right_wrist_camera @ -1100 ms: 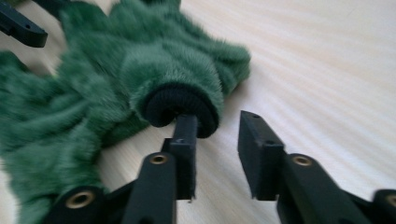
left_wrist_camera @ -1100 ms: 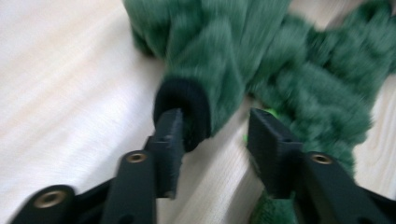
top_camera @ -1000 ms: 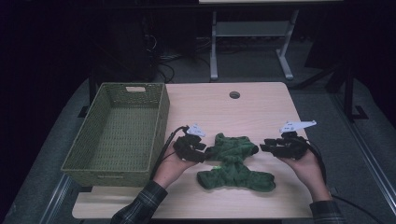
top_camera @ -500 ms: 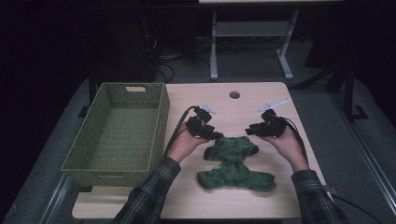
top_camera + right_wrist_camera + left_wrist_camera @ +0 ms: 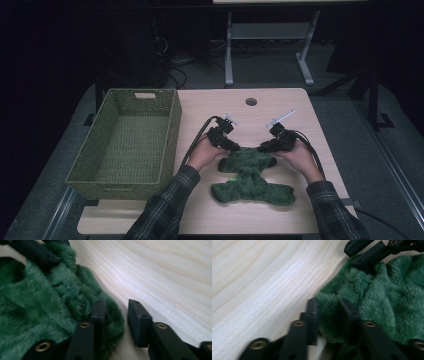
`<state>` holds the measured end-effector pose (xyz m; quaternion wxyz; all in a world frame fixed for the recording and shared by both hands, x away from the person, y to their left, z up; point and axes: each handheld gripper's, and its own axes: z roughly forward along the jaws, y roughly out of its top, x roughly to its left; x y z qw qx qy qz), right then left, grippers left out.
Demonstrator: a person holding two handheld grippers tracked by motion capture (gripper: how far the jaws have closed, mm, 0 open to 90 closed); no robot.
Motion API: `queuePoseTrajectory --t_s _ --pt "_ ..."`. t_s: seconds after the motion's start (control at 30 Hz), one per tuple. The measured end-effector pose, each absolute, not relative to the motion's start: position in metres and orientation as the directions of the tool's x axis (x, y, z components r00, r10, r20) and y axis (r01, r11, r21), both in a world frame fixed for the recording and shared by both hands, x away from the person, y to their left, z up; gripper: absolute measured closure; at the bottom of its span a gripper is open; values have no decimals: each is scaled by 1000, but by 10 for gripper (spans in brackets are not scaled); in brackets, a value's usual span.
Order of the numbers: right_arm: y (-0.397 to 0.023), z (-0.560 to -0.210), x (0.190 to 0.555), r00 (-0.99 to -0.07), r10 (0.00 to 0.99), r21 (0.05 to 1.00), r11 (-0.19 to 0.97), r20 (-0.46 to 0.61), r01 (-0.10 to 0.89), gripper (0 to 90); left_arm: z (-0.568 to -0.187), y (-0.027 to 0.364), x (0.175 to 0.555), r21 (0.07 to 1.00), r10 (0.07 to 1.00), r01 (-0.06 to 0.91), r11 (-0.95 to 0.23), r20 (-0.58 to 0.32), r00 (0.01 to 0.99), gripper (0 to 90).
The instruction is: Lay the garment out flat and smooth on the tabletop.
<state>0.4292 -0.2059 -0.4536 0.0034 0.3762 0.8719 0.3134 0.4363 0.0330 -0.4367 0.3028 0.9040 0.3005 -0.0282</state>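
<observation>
A green fleece cloth lies crumpled on the wooden table, near its front. My left gripper is at the cloth's far left corner. In the left gripper view its jaws have just been closing, and the gripper is shut on a fold of the cloth. My right gripper is at the far right corner. Its jaws have just been closing too. In the right gripper view the gripper has the cloth's edge against one jaw, with a gap to the other.
A green woven basket stands on the table's left side, with nothing in it. A round cable hole sits near the table's far edge. Behind the table are a metal stand and cables on the floor.
Both hands moved from the cloth's sides up to its far edge and sank toward it. Both grippers' jaws have narrowed, the left one onto the cloth.
</observation>
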Motion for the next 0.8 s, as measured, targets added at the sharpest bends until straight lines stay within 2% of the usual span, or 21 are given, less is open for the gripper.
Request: queuePoseTrajectory --t_s 0.03,0.17,0.3,0.43,0.53,0.67,0.8 --pt "-204 -453 427 -729 649 544 540 218 643 813 -437 32 436 524 522 553 -647 -224 823 834" --pt "-201 -450 424 -744 641 533 570 189 626 874 -435 33 433 530 518 537 -656 -202 831 863" --pt "-206 -436 420 -742 650 578 547 163 606 879 -424 38 429 557 517 519 -649 -177 837 864" --pt "-214 -415 412 -730 668 652 491 145 578 879 -405 47 426 637 544 481 -602 -113 831 863" --pt "-222 -404 408 -716 689 700 456 112 549 879 -399 51 425 660 556 456 -597 -69 828 862" --pt "-231 -401 407 -693 713 721 426 104 547 882 -402 54 427 667 586 450 -593 -26 810 865" --pt "-230 -416 413 -682 725 685 449 98 575 883 -416 54 430 650 601 462 -604 -10 799 867"
